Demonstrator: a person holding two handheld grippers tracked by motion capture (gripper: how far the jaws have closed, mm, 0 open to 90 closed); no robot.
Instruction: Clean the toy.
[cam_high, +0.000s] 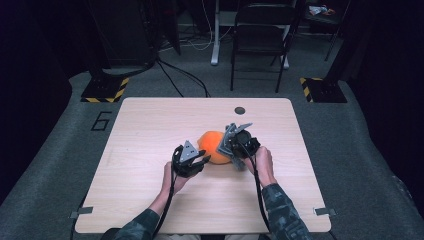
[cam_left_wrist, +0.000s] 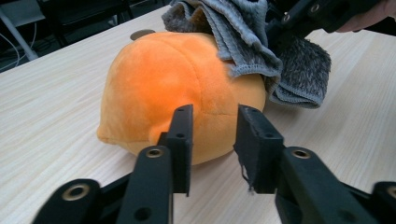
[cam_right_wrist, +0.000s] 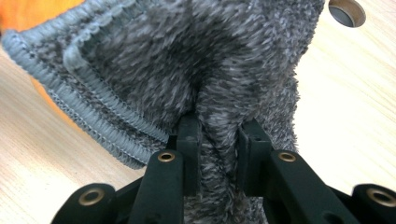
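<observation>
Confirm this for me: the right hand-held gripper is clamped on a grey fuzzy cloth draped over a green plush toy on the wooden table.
Not quite: the plush toy is orange, not green, as the left gripper view shows. The rest holds: the right hand-held gripper is clamped on the grey fuzzy cloth, draped over the toy on the wooden table.

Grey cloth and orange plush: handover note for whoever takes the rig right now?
Right gripper: jaws shut on a fold of the grey cloth, holding it at the far side of the orange plush.
Left gripper: jaws open, nothing between them, pointing at the near side of the plush from just in front of it.
Things: the plush lies on the wooden table near its middle; the cloth is draped over part of its top and hangs down beside it.
Done: cloth gripped and partly laid on the plush.
Left: probably spreading the cloth further; the left gripper has no hold yet.
</observation>
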